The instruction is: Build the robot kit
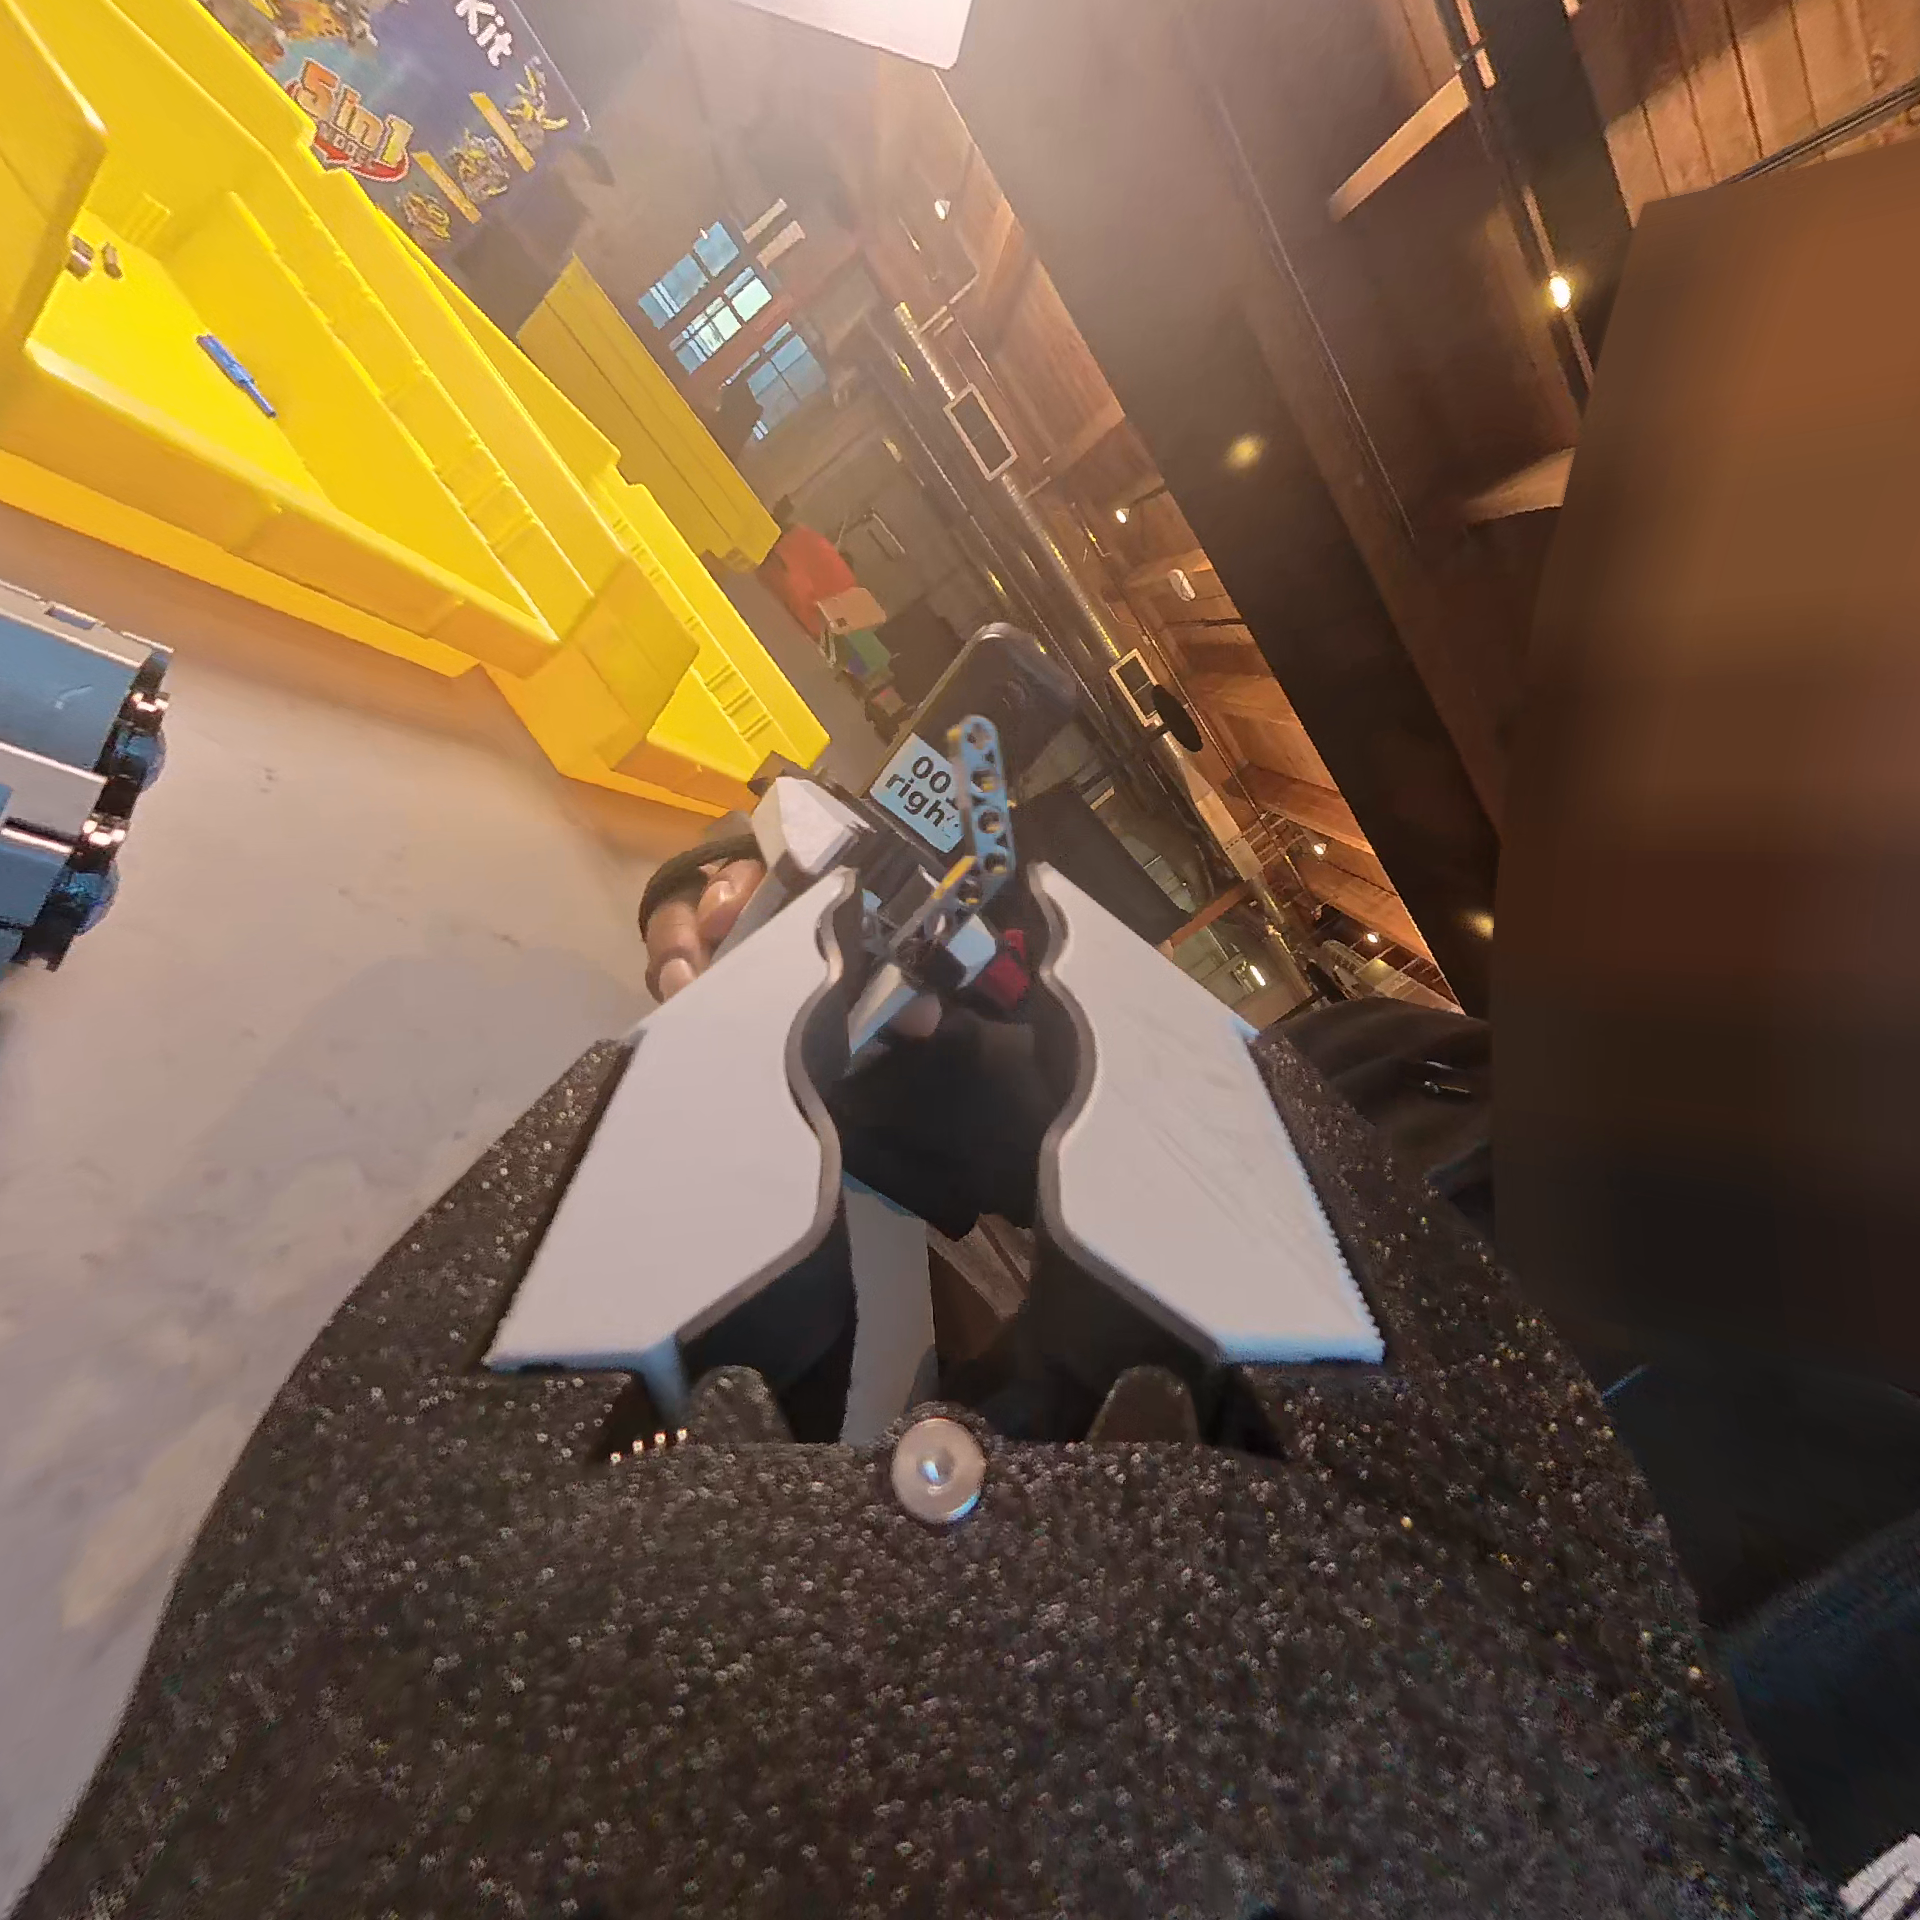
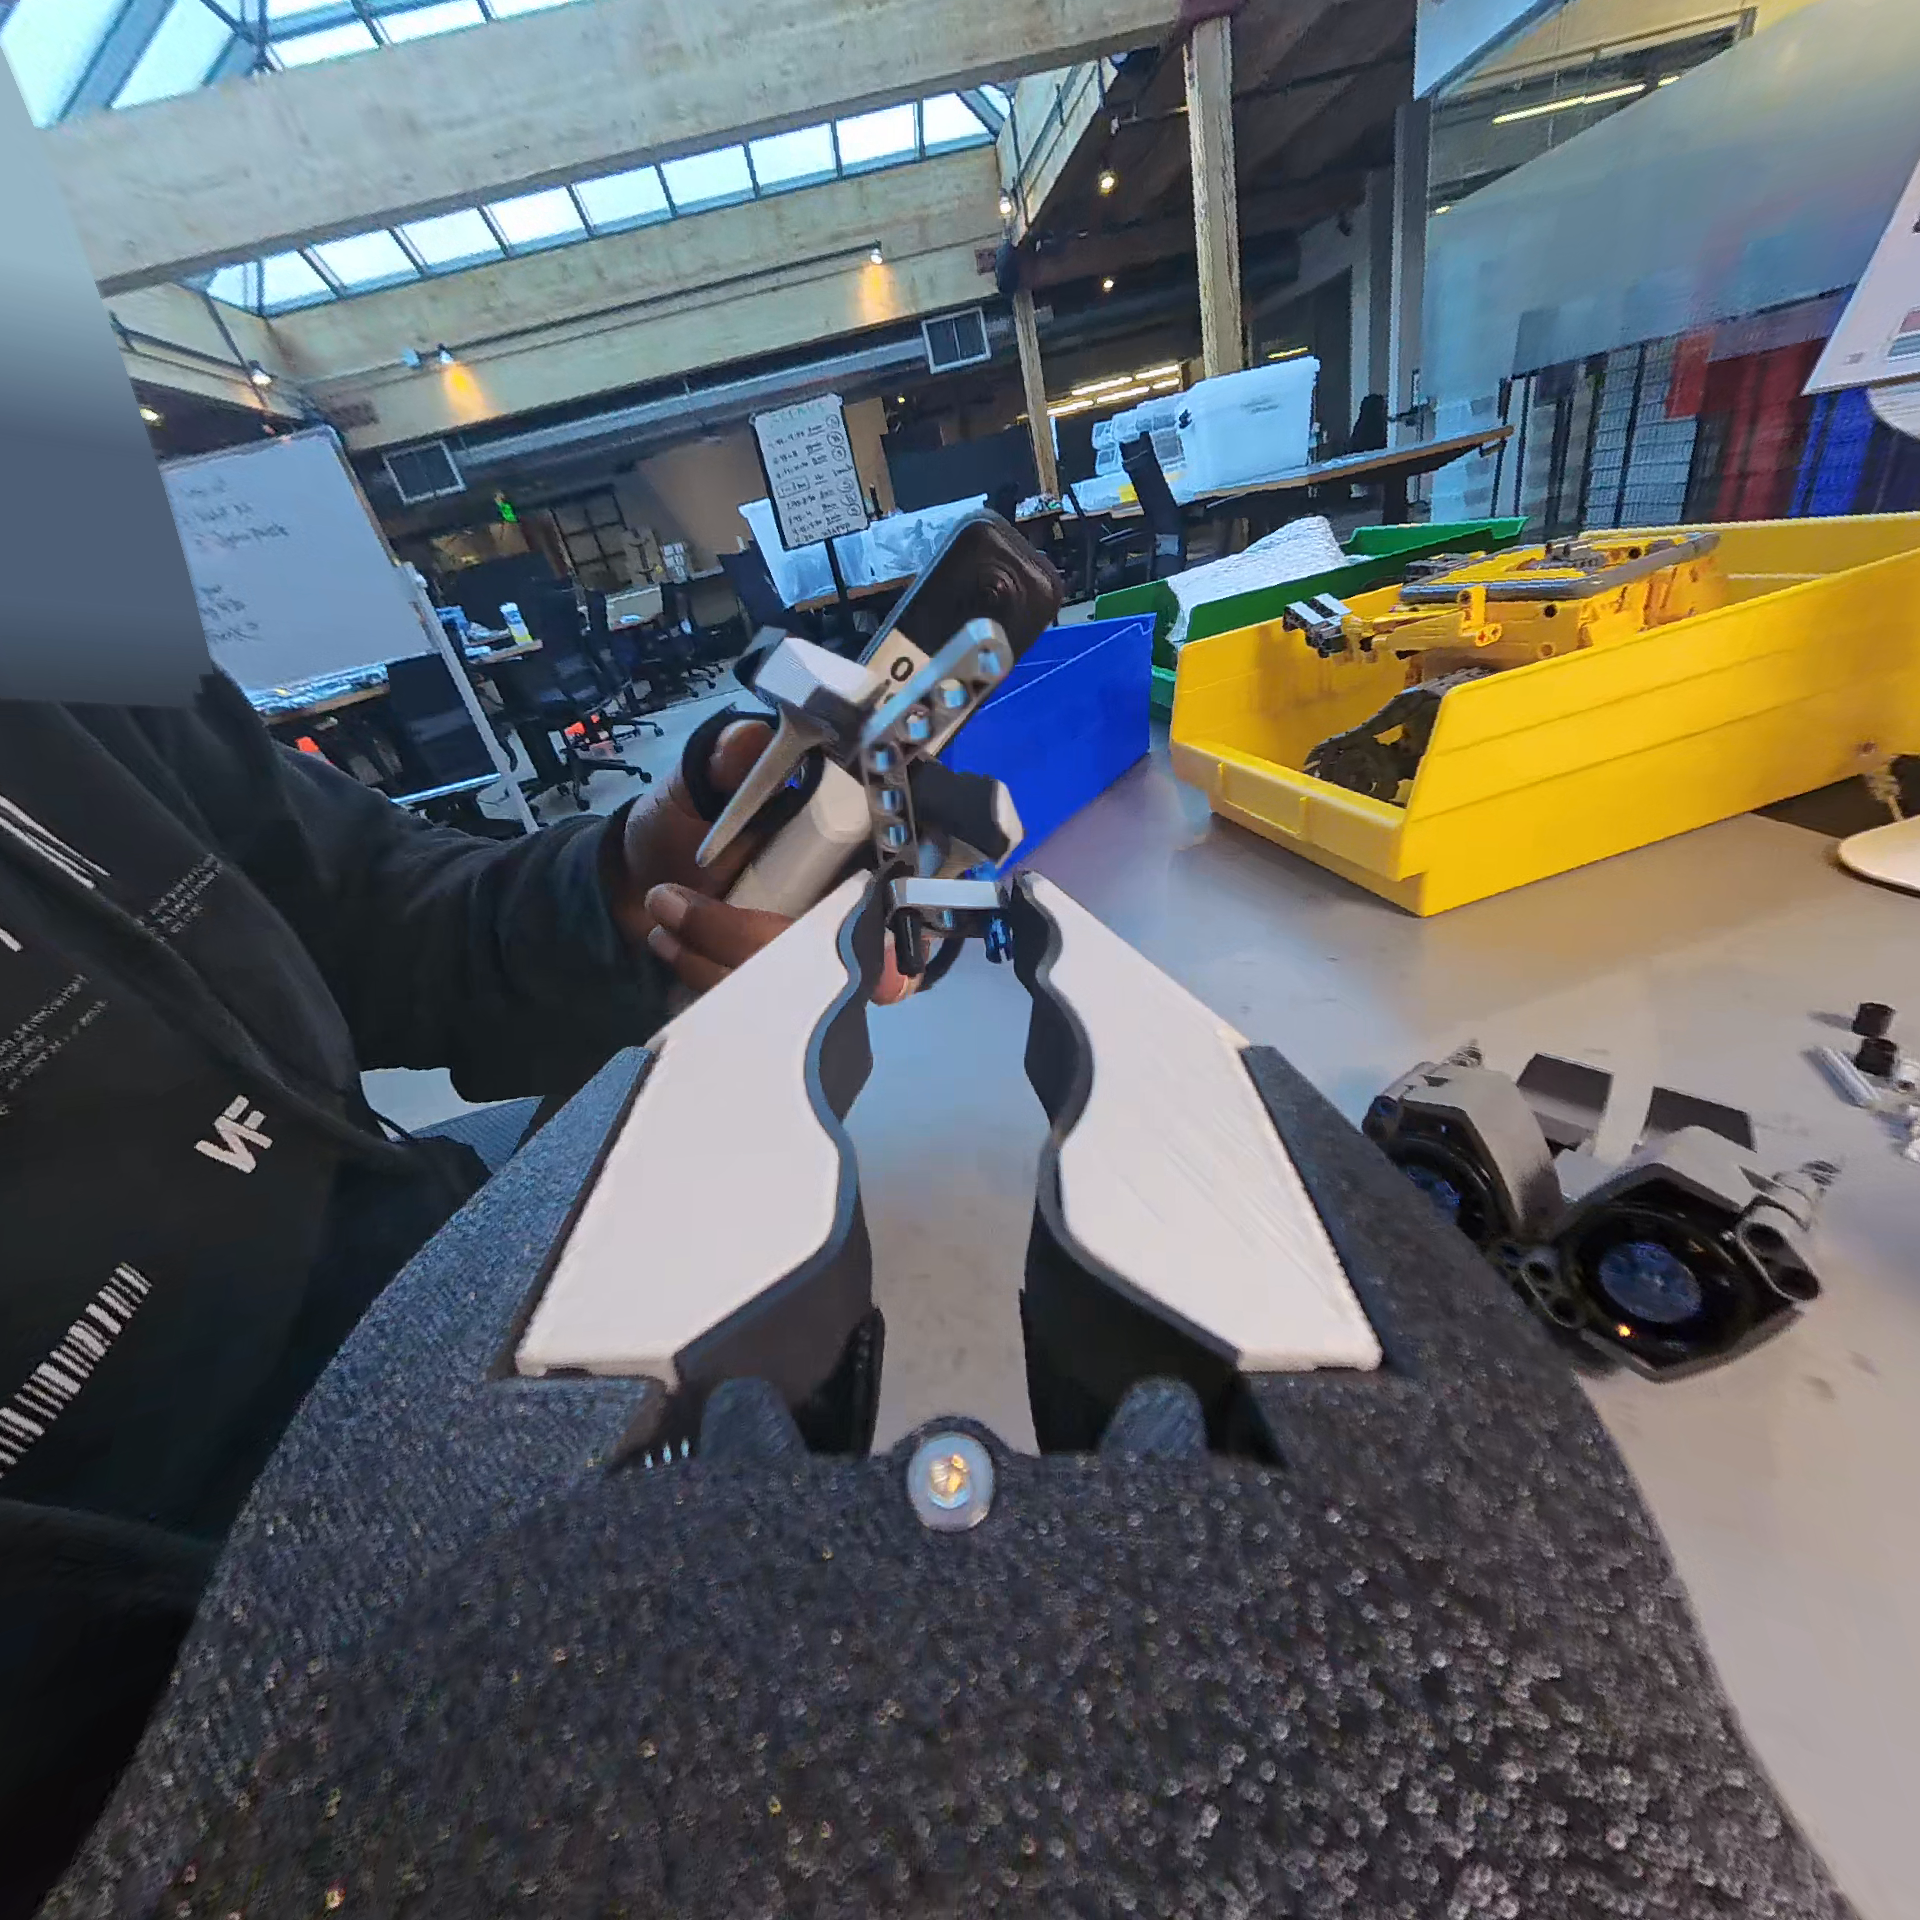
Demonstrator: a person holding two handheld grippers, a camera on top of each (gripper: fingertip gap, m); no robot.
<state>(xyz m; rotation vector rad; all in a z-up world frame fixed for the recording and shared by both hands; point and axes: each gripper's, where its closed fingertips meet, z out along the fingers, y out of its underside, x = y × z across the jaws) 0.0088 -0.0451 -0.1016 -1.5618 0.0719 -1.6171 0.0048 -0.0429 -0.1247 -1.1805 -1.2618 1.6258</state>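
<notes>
In the left wrist view, the left claw (image 1: 940, 899) is seen narrowed about a small assembly of a grey perforated plastic beam with red and black connectors (image 1: 982, 800). It appears to be pinched between the dark wavy pads, and it is held in the air above the grey tabletop (image 1: 312, 987). Stacked yellow plastic bins (image 1: 436, 499) are seen behind at the left, with a small blue-grey pin (image 1: 237, 374) lying in one. A grey and black tracked block (image 1: 62, 790) is cut off by the left edge. Only the low end of the assembly is gripped, so the upright beam could be levered round by any twist.

In the right wrist view, the right claw (image 2: 945, 899) is seen closed on the same assembly from the opposite side, at a short grey bar with black and blue pins. The bent beam rises above it toward the left claw, which is grasped by a person's hand (image 2: 675, 883). A grey and black hexagonal block (image 2: 1600, 1216) lies on the tabletop at the right. A long yellow bin holding a yellow and grey tracked model (image 2: 1507, 727) stands farther back.

With both claws on one small piece, a pin joint could be popped apart by uneven pulling. Loose parts could then be dropped onto the tabletop or off its near edge.
</notes>
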